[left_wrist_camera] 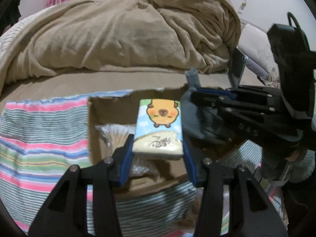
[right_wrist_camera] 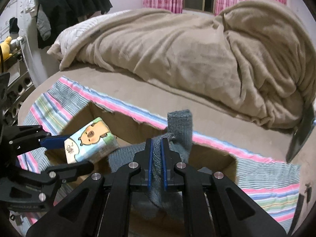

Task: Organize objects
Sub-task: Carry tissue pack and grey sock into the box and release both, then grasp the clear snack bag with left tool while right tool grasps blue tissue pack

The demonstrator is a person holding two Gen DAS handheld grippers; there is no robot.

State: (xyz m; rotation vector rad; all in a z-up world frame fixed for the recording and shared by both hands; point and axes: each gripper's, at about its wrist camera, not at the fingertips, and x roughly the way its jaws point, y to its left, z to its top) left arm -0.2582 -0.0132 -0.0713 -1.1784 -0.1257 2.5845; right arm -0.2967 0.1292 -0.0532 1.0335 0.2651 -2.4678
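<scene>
Your left gripper [left_wrist_camera: 158,154] is clamped on a tissue pack [left_wrist_camera: 158,128], its blue pads pressing the pack's two long sides near the cream-coloured end. The pack, printed with an orange cartoon animal on a sky-blue ground, is held level above the open cardboard box [left_wrist_camera: 110,106]. Below it, inside the box, you can see a clear plastic bag [left_wrist_camera: 116,134] lying on the box floor, with something pale and bubbly beside it that is too blurred to name.

Your right gripper [right_wrist_camera: 157,158] is closed tight on a grey-blue sock [right_wrist_camera: 178,126]. The fabric is pinched between the blue pads, one end standing up past the fingertips and the rest hanging down behind them. That sock is also over the box, toward the box's right side, while the tissue pack [right_wrist_camera: 88,142] sits over its left part. In the right wrist view the sock's lower folds reach close to the pack; whether they touch cannot be told.

The box stands on a striped towel [right_wrist_camera: 266,181], pink, blue and green, which spreads out past the box on both sides. The towel lies on the bed [right_wrist_camera: 138,86], and beyond the box a rumpled tan blanket [right_wrist_camera: 197,49] is heaped across the mattress.
</scene>
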